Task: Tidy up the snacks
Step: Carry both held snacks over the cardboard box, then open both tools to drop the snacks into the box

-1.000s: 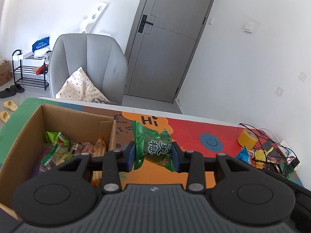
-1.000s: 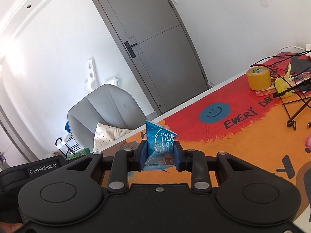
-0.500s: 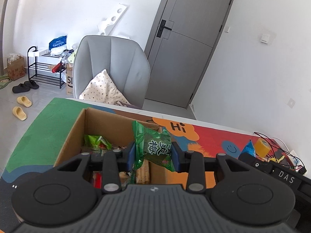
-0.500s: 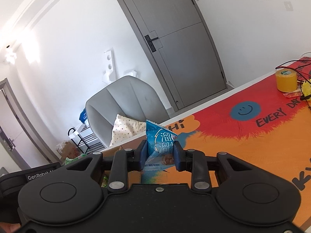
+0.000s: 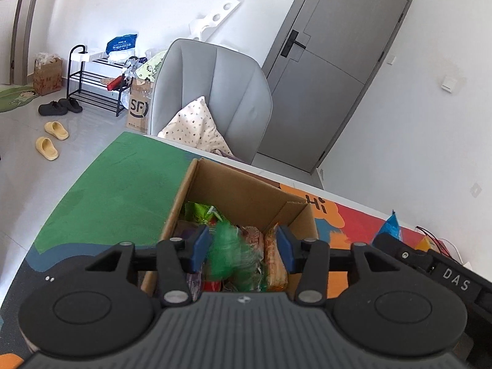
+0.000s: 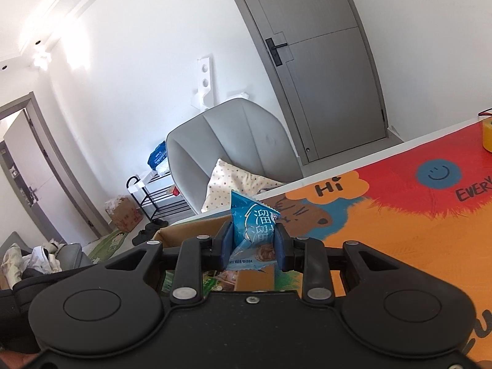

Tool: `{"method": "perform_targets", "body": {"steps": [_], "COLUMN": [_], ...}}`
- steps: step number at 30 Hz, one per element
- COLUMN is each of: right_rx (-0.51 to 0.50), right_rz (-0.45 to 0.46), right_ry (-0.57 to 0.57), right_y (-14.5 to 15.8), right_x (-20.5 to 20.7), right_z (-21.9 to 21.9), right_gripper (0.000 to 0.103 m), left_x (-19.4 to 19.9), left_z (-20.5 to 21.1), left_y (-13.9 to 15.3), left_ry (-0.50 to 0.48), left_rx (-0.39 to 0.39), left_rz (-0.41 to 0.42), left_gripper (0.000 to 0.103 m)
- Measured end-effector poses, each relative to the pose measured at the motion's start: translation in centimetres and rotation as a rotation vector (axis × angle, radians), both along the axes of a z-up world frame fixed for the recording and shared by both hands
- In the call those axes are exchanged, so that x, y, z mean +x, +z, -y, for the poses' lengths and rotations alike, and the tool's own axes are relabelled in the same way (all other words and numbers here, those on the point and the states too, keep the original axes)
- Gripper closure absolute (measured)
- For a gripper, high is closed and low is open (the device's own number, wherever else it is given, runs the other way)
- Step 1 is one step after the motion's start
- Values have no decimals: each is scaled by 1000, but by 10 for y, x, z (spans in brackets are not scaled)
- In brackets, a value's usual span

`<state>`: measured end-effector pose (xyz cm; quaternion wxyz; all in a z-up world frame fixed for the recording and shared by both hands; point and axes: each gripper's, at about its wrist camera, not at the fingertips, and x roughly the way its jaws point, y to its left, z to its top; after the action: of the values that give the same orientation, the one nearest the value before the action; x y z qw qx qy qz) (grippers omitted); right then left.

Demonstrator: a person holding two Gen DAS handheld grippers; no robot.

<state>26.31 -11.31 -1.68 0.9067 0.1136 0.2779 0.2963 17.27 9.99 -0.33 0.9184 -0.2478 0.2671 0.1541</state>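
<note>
Left gripper [image 5: 243, 250] now sits over the cardboard box [image 5: 246, 190]; a second ago it was off to the side with the box at left. Its jaws have just been opening. The green packet [image 5: 233, 253] is between them, motion-blurred, and looks clear of the pads, so I read it as released and dropping into the box onto the other snacks [image 5: 270, 255]. One item effectively sorted.

Right gripper [image 6: 251, 246] is pinching a blue packet [image 6: 250, 230], same grip as a second ago. It has swung towards the box, whose rim [image 6: 187, 229] now shows just beyond the fingers. Probably next to drop.

Materials: both packets are crinkly glossy film, pillow-shaped with crimped, serrated ends; light and likely slippery. The box is plain brown corrugated card, top open, flaps up. The table mat [image 6: 415, 215] is flat, matte, with a bright printed pattern.
</note>
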Motion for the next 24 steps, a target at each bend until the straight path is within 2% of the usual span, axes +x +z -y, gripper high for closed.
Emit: {"method": "perform_targets", "body": {"steps": [2,13,15,16,17,18,24], "right_rx": [-7,-38,-40,-41,-44,-45,-49], "right_rz": [0,-2,3,10,12,16,-25], "right_ry": [20,96,107,111,108,97,62], "right_y": [0,4,6,7,7,8,4], "right_x": [-1,-8,-9,-10,-11,-12,-13], "right_z": [-9,-49,-53,-54,-55,-54,-46], "right_gripper": [74,73,71,65,52,47,45], "left_x": [-7,-22,-23,-24,-25,-25,-27], "left_z": [-6,-33,-37,-38,-39,-39,-40], "left_y": [3,8,8,7,6,5,2], "left_ry": [16,84,91,94,99,102,97], "left_rx": [9,8,6,7,8,9,9], "left_rz": [21,28,22,19,14,7,-23], "left_gripper": [37,27,24,21,20,20,19]}}
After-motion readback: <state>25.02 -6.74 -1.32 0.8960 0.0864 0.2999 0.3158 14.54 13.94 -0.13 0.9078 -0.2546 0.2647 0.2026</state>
